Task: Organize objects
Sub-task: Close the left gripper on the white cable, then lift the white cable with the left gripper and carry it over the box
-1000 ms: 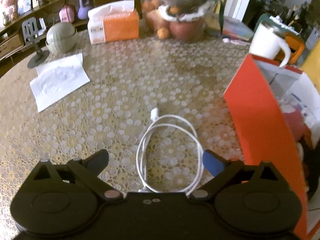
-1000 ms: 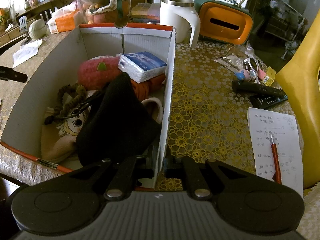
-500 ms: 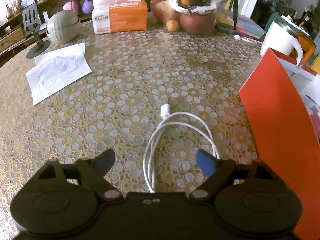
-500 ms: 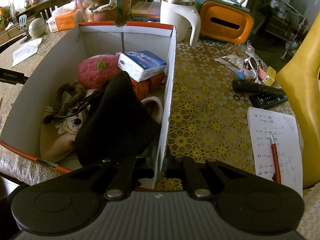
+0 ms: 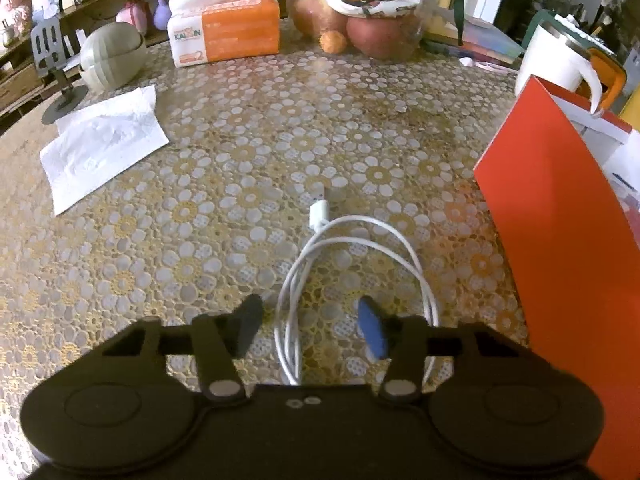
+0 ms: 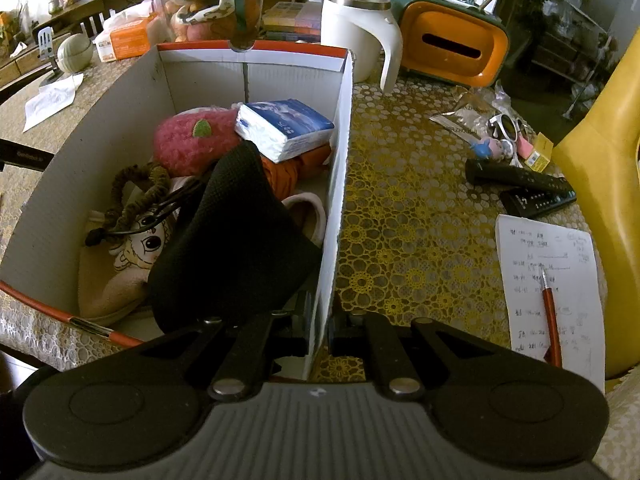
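Observation:
A white charging cable lies looped on the flower-patterned tablecloth, its plug pointing away. My left gripper hovers over the loop's near end, jaws closing. The loop's left strands run between the fingers, untouched by the pads; the right strand passes outside the blue pad. The orange cardboard box stands just to the right. My right gripper is shut on that box's white right wall. Inside are a pink plush, a tissue pack, a black mesh item and a cartoon slipper.
Beyond the cable sit a paper napkin, an orange tissue box, a bag of fruit and a white mug. Right of the box lie two remotes, a note with a red pen and a yellow chair.
The left gripper's jaws have narrowed from wide open to straddle the cable's left strands, and the gripper has shifted slightly over the loop. The right gripper and box have not moved.

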`<act>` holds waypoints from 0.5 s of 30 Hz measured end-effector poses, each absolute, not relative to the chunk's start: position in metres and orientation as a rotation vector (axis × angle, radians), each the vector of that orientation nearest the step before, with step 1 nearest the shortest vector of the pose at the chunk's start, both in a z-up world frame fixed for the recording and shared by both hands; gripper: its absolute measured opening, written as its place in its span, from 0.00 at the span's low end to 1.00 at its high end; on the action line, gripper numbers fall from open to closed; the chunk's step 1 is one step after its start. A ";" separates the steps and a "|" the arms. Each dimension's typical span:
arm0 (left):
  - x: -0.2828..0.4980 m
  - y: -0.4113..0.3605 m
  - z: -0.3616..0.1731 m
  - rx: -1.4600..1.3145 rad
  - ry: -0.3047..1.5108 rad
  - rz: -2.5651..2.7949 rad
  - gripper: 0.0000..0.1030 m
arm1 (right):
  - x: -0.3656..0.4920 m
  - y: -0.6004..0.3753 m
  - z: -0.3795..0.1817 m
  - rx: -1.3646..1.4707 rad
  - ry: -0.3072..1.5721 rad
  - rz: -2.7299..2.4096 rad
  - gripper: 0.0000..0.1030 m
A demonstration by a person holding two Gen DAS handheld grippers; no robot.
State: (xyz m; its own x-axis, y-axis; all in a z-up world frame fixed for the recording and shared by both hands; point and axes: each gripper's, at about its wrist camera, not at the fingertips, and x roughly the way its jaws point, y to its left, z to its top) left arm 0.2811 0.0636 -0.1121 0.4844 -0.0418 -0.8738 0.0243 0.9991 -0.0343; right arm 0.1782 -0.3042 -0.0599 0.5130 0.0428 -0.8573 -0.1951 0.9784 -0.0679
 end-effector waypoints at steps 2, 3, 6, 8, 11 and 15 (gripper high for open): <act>0.280 0.063 -0.111 0.000 1.055 -0.040 0.27 | 0.178 -0.304 -0.060 -0.161 1.023 0.143 0.08; 0.279 0.063 -0.111 0.008 1.051 -0.039 0.16 | 0.178 -0.304 -0.060 -0.162 1.023 0.143 0.08; 0.277 0.060 -0.111 0.033 1.045 -0.036 0.06 | 0.178 -0.304 -0.060 -0.163 1.024 0.144 0.08; 0.274 0.058 -0.110 0.047 1.038 -0.036 0.02 | 0.178 -0.304 -0.060 -0.162 1.023 0.143 0.08; 0.270 0.055 -0.107 0.063 1.017 -0.032 0.01 | 0.178 -0.304 -0.059 -0.163 1.021 0.142 0.08; 0.265 0.056 -0.096 0.047 0.992 -0.047 0.01 | 0.179 -0.304 -0.059 -0.166 1.019 0.141 0.08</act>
State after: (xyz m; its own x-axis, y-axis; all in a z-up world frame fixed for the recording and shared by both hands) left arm 0.2652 0.0557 -0.0960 0.5463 -0.0182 -0.8374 0.0612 0.9980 0.0182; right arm 0.1786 -0.3039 -0.0588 0.5171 0.0402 -0.8550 -0.1943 0.9783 -0.0715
